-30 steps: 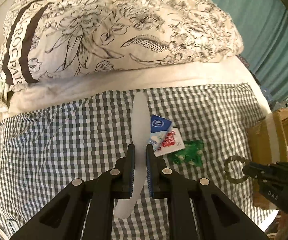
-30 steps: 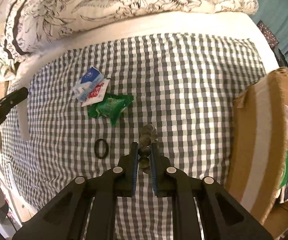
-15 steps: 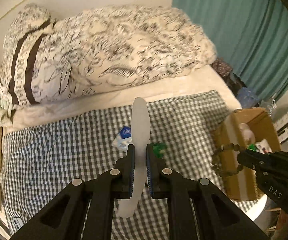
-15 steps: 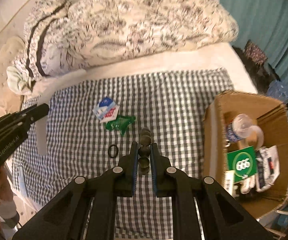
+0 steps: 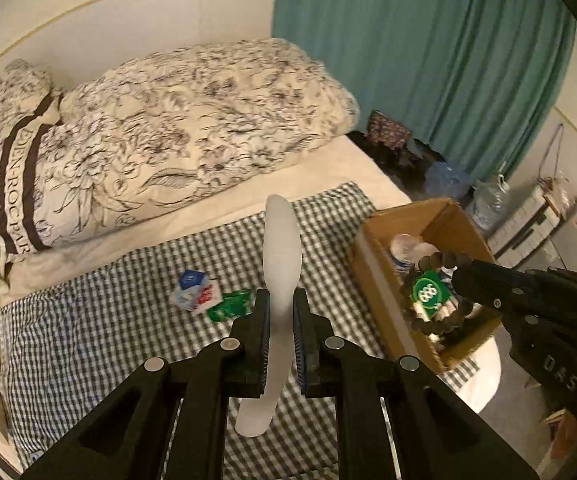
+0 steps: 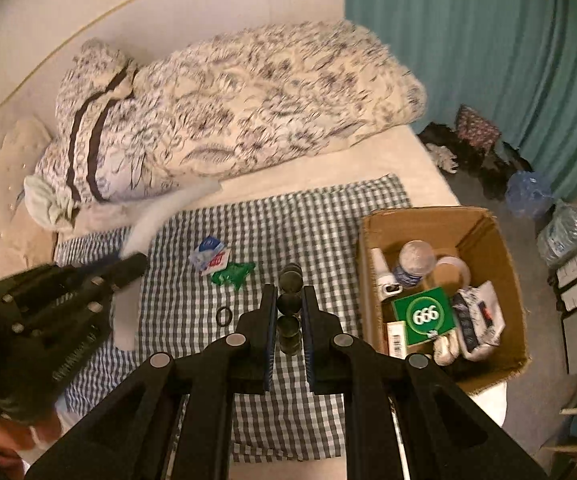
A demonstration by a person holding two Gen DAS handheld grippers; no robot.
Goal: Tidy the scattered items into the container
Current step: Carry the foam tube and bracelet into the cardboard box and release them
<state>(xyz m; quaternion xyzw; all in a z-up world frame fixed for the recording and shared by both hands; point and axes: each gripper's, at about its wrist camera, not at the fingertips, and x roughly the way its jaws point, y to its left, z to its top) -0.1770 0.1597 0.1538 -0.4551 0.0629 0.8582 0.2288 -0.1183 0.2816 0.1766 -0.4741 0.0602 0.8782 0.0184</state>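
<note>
My left gripper (image 5: pixel 280 300) is shut on a long white curved plastic strip (image 5: pixel 281 236), held in the air over the checked cloth (image 5: pixel 128 320). The right gripper (image 6: pixel 288 300) is shut on a string of dark beads (image 6: pixel 290 280). In the left wrist view those beads (image 5: pixel 436 258) hang as a loop in front of the open cardboard box (image 5: pixel 372 264). On the cloth lie a blue-and-white packet (image 6: pixel 208 254), a green wrapper (image 6: pixel 232 274) and a small black ring (image 6: pixel 224 315). The box (image 6: pixel 440 216) holds several items.
A flowered duvet (image 5: pixel 168 128) is piled at the back of the bed. A teal curtain (image 5: pixel 428 60) hangs at the right, with bags and bottles on the floor (image 6: pixel 528 192) below it. The box stands at the bed's right edge.
Both grippers have risen well above the bed with their loads, so the views widen. The box's inside has come into sight. The bead loop now hangs by the box.
</note>
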